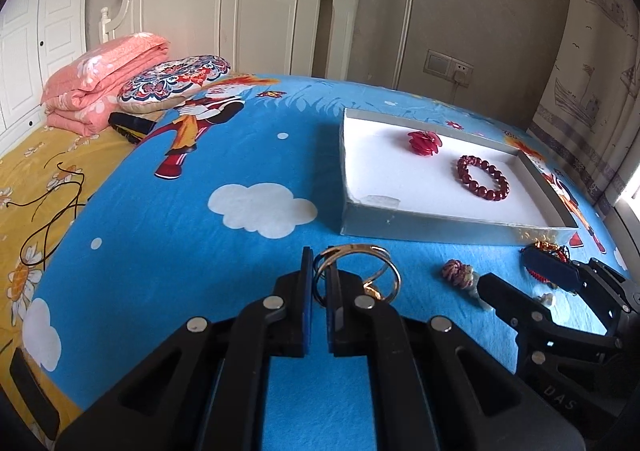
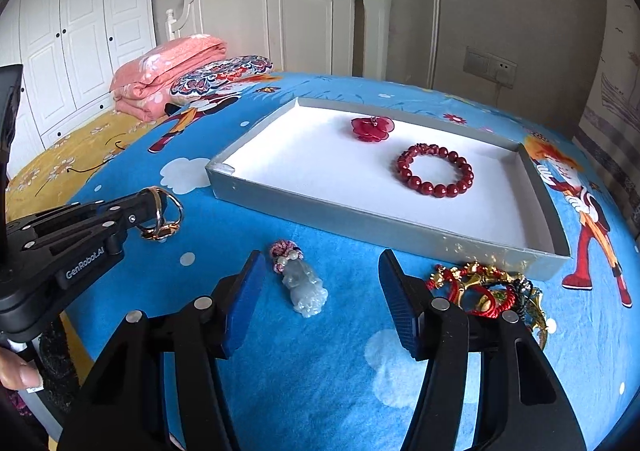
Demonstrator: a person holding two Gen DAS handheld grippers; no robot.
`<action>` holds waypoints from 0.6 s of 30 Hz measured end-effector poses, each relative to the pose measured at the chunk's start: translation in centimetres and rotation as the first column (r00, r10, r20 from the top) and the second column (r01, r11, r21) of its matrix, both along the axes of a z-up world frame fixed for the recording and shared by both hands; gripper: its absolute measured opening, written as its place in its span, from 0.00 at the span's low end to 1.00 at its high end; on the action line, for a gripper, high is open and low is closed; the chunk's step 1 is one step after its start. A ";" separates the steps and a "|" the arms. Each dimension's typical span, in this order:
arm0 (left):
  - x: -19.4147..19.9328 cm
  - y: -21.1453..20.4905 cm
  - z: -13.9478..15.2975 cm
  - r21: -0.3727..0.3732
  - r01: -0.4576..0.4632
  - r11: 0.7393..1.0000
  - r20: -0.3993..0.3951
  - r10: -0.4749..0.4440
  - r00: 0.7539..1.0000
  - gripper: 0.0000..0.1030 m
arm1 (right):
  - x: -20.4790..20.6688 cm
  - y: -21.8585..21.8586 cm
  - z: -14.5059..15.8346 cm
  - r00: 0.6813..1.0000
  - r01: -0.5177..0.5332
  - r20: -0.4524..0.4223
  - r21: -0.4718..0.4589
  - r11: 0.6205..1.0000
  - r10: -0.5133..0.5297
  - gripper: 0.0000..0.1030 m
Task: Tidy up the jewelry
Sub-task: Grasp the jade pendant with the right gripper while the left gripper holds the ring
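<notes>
Rings of gold metal are pinched between the fingers of your left gripper, low over the blue bed. Your right gripper has its fingers spread wide with nothing in them, and the pale stone charm lies on the bed right between them, with a tangle of red and gold jewelry at 3 o'clock from it. At 12 o'clock, the grey tray holds a red bead bracelet and a red flower piece, a little apart.
</notes>
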State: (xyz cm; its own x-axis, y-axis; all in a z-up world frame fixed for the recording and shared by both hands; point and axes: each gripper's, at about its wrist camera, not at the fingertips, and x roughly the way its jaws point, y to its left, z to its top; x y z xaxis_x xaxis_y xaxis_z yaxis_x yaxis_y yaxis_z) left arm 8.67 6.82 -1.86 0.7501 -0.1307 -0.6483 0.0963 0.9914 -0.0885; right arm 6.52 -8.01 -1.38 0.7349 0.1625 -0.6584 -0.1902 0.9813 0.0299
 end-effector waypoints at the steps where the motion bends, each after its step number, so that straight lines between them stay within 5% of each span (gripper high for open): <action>1: -0.2 0.3 0.0 0.006 -0.005 1.000 0.004 0.005 1.000 0.05 | 0.2 0.2 -0.1 1.000 -0.001 -0.006 -0.002 1.000 0.001 0.55; 18: -2.5 2.9 -1.1 -0.013 -0.025 1.000 -0.005 0.025 1.000 0.05 | 2.1 2.2 -1.2 0.995 -0.004 -0.098 -0.080 0.997 -0.003 0.54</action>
State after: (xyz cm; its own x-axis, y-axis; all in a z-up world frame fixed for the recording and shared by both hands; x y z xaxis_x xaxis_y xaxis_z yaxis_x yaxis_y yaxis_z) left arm 6.16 9.76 -2.91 0.7500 -0.1204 -0.6504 0.0712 0.9923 -0.1015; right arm 8.65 -5.81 -2.59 0.6664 0.1067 -0.7379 -0.1907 0.9812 -0.0303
